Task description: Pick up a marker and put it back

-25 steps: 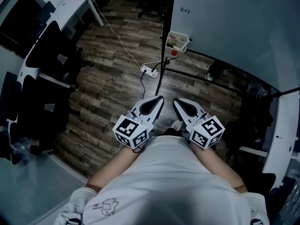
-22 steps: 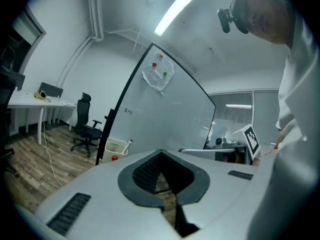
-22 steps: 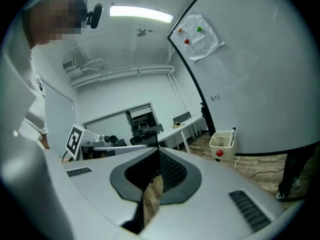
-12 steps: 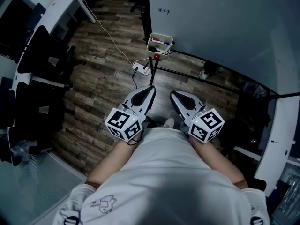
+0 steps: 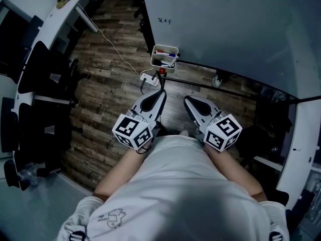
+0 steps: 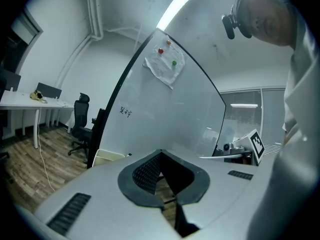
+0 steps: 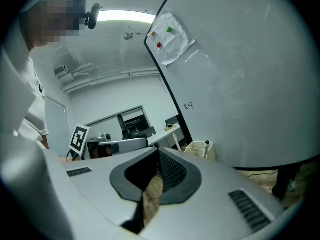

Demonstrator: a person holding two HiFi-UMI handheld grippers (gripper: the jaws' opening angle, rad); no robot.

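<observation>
The left gripper (image 5: 161,92) and the right gripper (image 5: 188,101) are hanging near the person's waist, fingers clenched on nothing. A marker (image 7: 206,146) is standing in the small box (image 5: 164,63) at the whiteboard's (image 5: 225,29) lower edge, well apart from both.

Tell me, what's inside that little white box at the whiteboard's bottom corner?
The white box holds a few markers, with red and blue showing; the right gripper view shows one standing upright, dark-capped. Its walls hide the bottom.
</observation>
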